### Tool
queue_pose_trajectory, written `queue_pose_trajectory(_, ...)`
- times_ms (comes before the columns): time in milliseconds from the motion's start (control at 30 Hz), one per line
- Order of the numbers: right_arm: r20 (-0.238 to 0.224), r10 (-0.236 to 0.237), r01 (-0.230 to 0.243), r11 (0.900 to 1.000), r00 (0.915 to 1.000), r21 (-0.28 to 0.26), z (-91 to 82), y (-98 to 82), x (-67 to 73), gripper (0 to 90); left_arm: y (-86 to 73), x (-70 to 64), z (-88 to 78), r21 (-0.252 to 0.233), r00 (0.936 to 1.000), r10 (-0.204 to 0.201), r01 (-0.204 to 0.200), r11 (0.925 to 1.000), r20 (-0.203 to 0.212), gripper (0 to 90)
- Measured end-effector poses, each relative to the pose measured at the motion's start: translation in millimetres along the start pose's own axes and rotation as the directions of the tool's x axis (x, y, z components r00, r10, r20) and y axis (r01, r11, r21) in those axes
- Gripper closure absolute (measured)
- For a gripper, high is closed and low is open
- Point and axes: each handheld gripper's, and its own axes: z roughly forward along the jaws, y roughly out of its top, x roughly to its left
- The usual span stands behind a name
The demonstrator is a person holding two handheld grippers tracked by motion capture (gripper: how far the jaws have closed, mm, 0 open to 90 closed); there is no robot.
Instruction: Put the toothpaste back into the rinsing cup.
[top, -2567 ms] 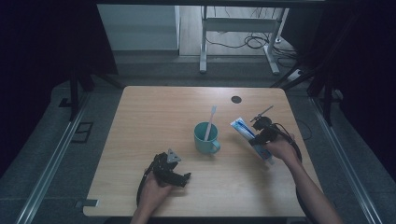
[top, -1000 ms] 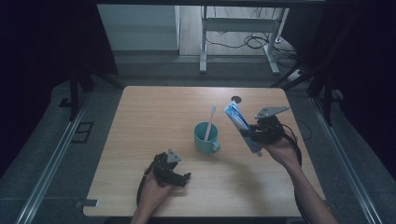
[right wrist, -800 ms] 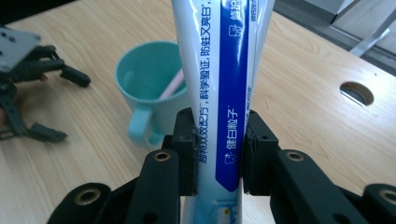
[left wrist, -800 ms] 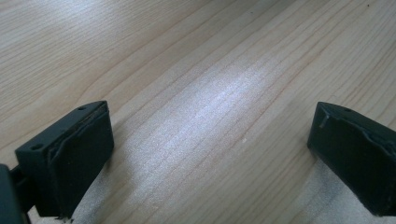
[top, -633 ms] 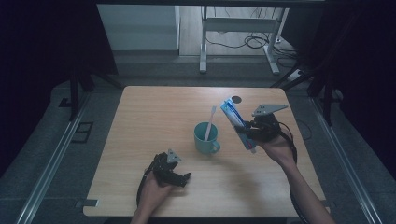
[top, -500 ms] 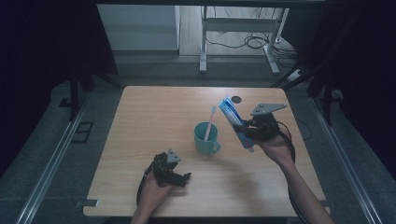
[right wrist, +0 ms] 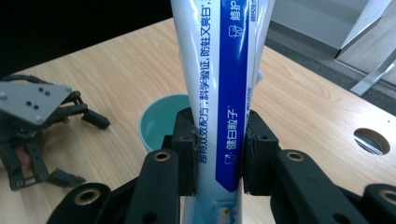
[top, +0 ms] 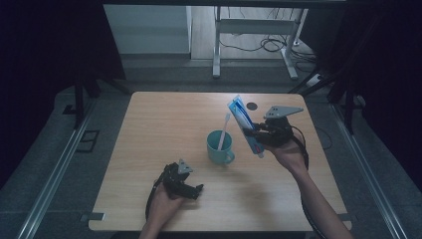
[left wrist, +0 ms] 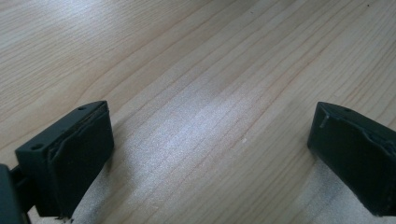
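Note:
A blue and white toothpaste tube (top: pixel 244 124) (right wrist: pixel 223 88) is clamped between the jaws of my right gripper (top: pixel 257 135) (right wrist: pixel 219 156), lifted off the table and tilted, just right of a teal mug (top: pixel 220 147) (right wrist: pixel 161 122). A white toothbrush (top: pixel 223 130) stands in the mug. My left gripper (top: pixel 195 190) (left wrist: pixel 210 158) rests low over the bare wood near the front edge, open, with nothing between its fingers (left wrist: pixel 74 154).
The wooden table (top: pixel 164 124) has a round cable hole (top: pixel 252 105) (right wrist: pixel 371 141) at its back right. From the right gripper view, the left gripper (right wrist: pixel 37 126) lies beyond the mug. Dark floor and metal rails surround the table.
My right gripper has lifted the toothpaste tube off the table and carried it left toward the mug, tilting it more upright. The left gripper has stayed put.

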Motion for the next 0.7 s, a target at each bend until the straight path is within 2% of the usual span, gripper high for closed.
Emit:
queue_pose_trajectory(300, -0.003, -0.002, 0.002, 1.0, 1.0, -0.029, 4.2, 10.3, 3.6, 70.2, 0.0, 0.0, 0.0, 0.0, 1.0, 0.001, -0.001, 1.0, 0.0, 0.3)
queue_pose_trajectory(700, -0.015, -0.014, 0.013, 0.998, 0.9998, -0.056, 18.3, 24.2, 11.2, 70.2, 0.0, 0.2, 0.1, 0.0, 1.0, 0.002, -0.002, 1.0, 0.002, 0.3)
